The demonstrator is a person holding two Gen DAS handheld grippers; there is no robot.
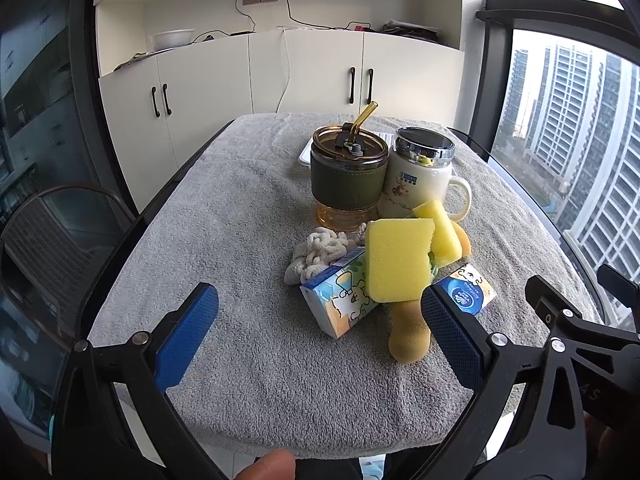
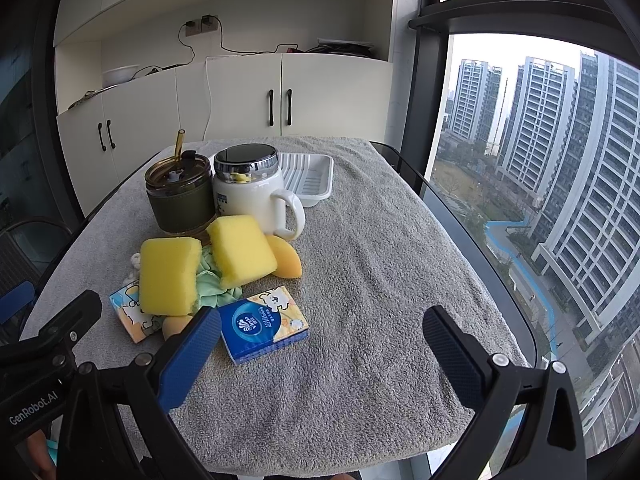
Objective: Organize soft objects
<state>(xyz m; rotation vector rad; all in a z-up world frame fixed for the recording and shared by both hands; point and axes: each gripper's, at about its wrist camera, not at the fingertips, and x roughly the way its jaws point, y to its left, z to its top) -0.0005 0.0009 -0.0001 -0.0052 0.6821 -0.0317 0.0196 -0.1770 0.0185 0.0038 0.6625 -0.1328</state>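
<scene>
Two hand-held grippers over a counter (image 2: 380,280) draped in a grey towel, at what appears to be the outset of sorting. The left gripper (image 1: 320,320) and the right gripper (image 2: 322,344) both hang above the near edge with fingers spread wide and nothing between them.

The soft things lie heaped near the middle of the counter, just in front of a green-sleeved tumbler (image 2: 180,196) and a white lidded mug (image 2: 252,196). The heap comprises a yellow sponge (image 2: 170,276) resting on a cartoon-printed tissue pack (image 1: 340,300); a second yellow sponge (image 2: 240,250) tilted against the mug side of the pile; a pale green cloth (image 2: 212,280) bunched between the two sponges; a white knotted rope piece (image 1: 316,252) toward the left edge; an orange wedge-shaped puff (image 2: 286,258) on the right; a tan rounded puff (image 1: 410,338) nearest the front; and a blue tissue pack (image 2: 264,322) lying flat, just beside the right gripper's left finger.

A white ribbed tray (image 2: 306,178) sits empty toward the far edge, behind the mug; it is probably the destination, though nothing confirms this.

Judged progress: nothing is yet sorted. Every soft item remains in the heap, overlapping or touching its neighbours, and all transfers are left to do.
</scene>
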